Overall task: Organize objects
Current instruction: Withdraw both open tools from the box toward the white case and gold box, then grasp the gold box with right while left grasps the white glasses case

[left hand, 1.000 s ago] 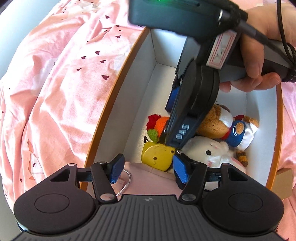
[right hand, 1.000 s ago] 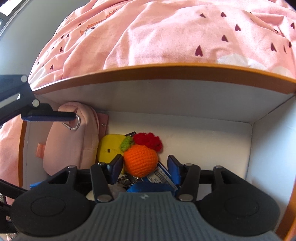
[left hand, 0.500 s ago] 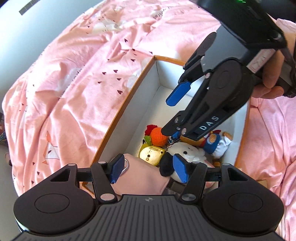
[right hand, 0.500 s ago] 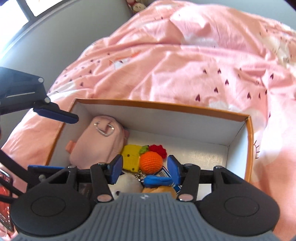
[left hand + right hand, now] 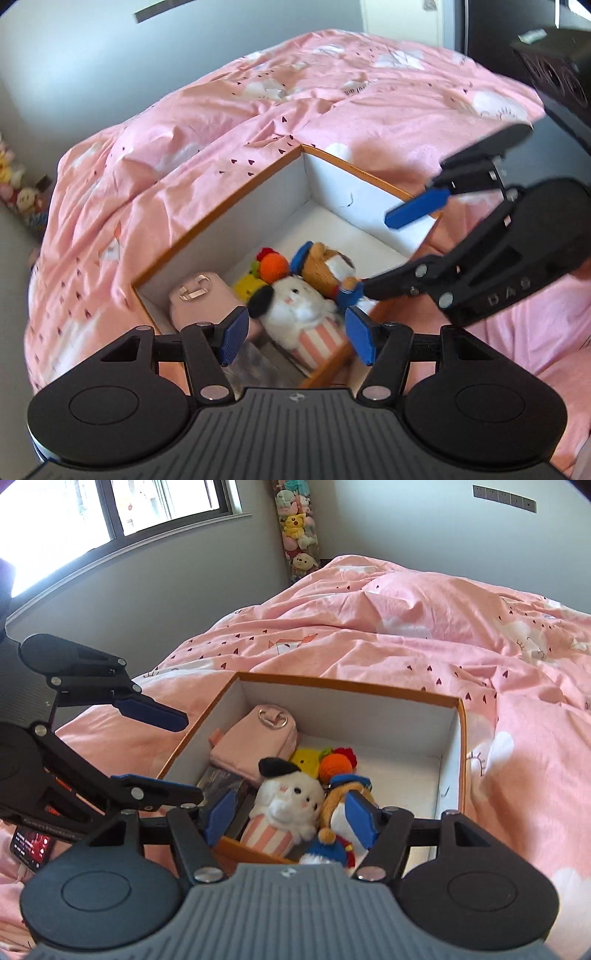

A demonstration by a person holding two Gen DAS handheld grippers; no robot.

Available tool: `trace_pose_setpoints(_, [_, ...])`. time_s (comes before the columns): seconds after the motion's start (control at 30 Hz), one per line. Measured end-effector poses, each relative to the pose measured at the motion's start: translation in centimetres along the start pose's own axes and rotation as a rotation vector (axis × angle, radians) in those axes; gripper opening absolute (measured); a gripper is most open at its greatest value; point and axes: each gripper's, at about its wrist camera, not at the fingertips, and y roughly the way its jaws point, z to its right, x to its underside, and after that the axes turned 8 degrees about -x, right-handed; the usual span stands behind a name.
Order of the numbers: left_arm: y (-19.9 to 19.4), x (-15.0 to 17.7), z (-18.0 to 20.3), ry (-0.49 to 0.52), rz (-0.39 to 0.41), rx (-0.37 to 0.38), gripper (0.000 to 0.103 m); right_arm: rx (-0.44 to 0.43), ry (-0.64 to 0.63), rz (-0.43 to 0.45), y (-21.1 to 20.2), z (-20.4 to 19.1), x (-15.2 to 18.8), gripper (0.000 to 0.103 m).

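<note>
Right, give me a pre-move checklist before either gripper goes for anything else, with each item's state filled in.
1. Left gripper empty, jaws apart: ok; they have just been closing slightly, nothing between them.
2. Right gripper empty, jaws apart: ok; they have just been opening, nothing pressed by the pads.
3. Both grippers above the box, not down inside it: ok.
4. Toys inside the box: ok; the white plush, brown plush, orange crochet ball, yellow toy and pink pouch all lie within its walls.
5. Free room in the box: ok; bare floor at the far end.
6. Anything left on the bedspread to collect: cannot tell; none shows near the box.
</note>
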Motion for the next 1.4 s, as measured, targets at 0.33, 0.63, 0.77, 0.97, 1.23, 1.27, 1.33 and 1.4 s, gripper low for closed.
trace_pose_setpoints(0.33, [2.0, 5.7, 4.2, -0.172, -0.170, 0.019, 0.059, 0.040, 0.127, -0.134, 0.7, -1.6, 8.7, 0.067])
trace_pose_setpoints(0.63, [2.3, 9.3, 4.1, -0.154, -0.247, 0.050, 0.059, -0.014, 0.101, -0.270, 2.1, -4.5, 11.7, 0.067])
trace_pose_setpoints(0.77, [2.4, 10.1, 4.2, -0.141, -0.262, 0.042, 0.058, -0.015, 0.086, -0.323, 3.3, -5.1, 12.0, 0.068])
trace_pose_setpoints(0.97, [2.3, 10.8, 3.5, -0.144, -0.286, 0.027, 0.059, -0.040, 0.063, -0.377, 5.2, -4.9, 11.9, 0.068])
trace_pose_setpoints(1.23, [2.5, 11.1, 2.6, -0.141, -0.295, -0.036, 0.061, -0.097, 0.032, -0.428, 7.8, -5.0, 11.3, 0.068])
trace_pose_setpoints(1.27, [2.7, 11.1, 2.6, -0.137, -0.296, -0.039, 0.061, -0.106, 0.035, -0.435, 8.1, -4.9, 11.3, 0.068])
trace_pose_setpoints(1.33, [2.9, 11.2, 2.9, -0.122, -0.300, -0.048, 0.061, -0.122, 0.035, -0.450, 8.7, -4.9, 11.4, 0.068])
trace_pose_setpoints(1.4, [3.2, 11.3, 3.4, -0.092, -0.304, -0.062, 0.061, -0.128, 0.032, -0.463, 9.2, -5.0, 11.7, 0.068])
